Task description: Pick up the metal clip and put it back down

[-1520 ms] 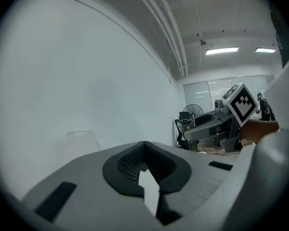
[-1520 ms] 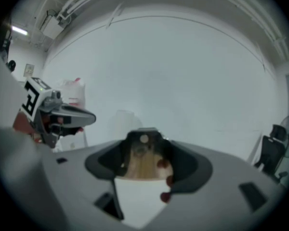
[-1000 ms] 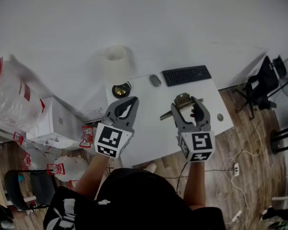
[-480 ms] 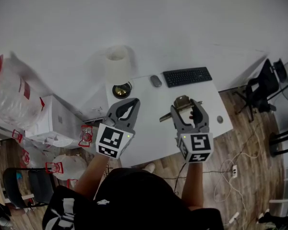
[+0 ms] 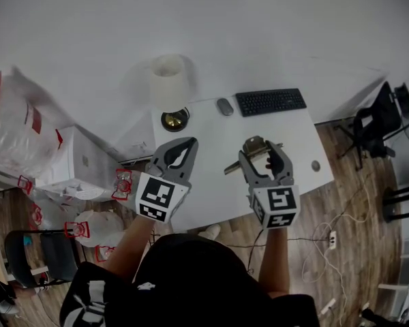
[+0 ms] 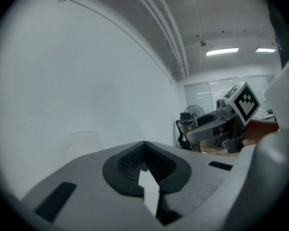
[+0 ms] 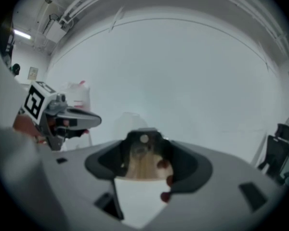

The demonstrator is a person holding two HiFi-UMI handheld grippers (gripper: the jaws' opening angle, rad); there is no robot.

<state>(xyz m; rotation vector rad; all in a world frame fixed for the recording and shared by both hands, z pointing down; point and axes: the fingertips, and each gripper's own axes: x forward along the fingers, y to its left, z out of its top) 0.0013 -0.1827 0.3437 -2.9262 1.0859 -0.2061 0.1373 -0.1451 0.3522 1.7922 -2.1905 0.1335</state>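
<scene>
In the head view my right gripper is held up above the white desk, shut on the brass-coloured metal clip. The clip's long lever juts out to the left of the jaws. The right gripper view has the clip clamped between the dark pads, filling the gap. My left gripper hovers level with it at the desk's left edge, jaws together and nothing in them. Its dark pads meet in the left gripper view, where the right gripper shows off to the side.
At the desk's far side are a black keyboard, a grey mouse and a white-shaded lamp. A small round object lies near the right edge. A white box and plastic bags stand left; office chairs right.
Both grippers keep the same pose, the right one still shut on the clip. The whole head view has shifted slightly, so the desk sits a bit lower in the picture.
</scene>
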